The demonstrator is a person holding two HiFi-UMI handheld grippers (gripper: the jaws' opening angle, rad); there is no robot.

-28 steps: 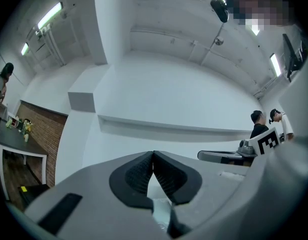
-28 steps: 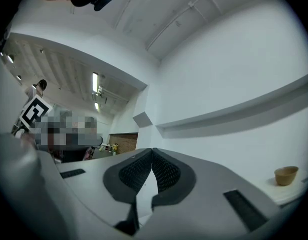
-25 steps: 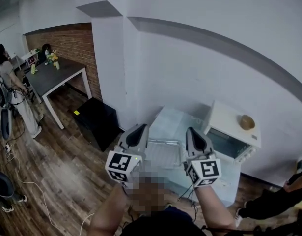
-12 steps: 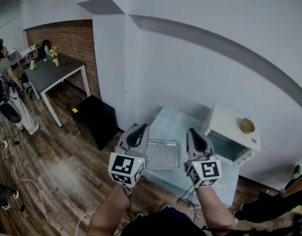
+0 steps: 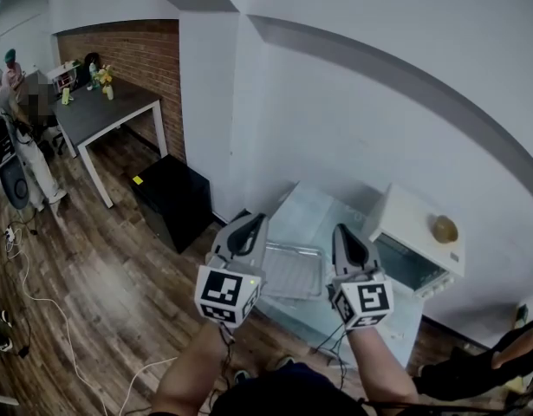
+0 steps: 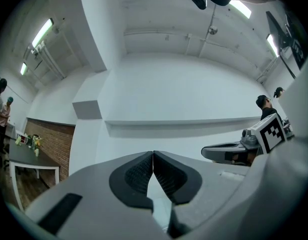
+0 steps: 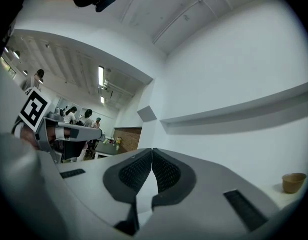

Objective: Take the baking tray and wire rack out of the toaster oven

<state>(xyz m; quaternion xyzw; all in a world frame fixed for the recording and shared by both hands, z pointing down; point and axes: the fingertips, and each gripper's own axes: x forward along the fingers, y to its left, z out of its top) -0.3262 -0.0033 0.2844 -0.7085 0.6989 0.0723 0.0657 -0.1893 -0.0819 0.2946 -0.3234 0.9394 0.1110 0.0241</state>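
In the head view a silver baking tray with a wire rack (image 5: 292, 271) lies on the white table (image 5: 311, 208), to the left of the white toaster oven (image 5: 419, 251). My left gripper (image 5: 252, 220) and right gripper (image 5: 342, 230) hover side by side on either side of the tray, noses pointing toward the wall. In the left gripper view the left gripper (image 6: 153, 154) has its pads pressed together with nothing between them. The right gripper (image 7: 152, 151) looks the same in its own view. Both point at bare white wall.
A small tan bowl (image 5: 445, 229) sits on top of the oven, also showing as the bowl (image 7: 293, 182). A black cabinet (image 5: 172, 201) stands left of the table, a dark table with flowers (image 5: 100, 115) farther left. People stand at the far left; someone crouches at the lower right (image 5: 474, 364).
The head view has swung slightly, so the room sits a little lower and to the right. Both grippers stay shut side by side over the tray, with hardly any movement.
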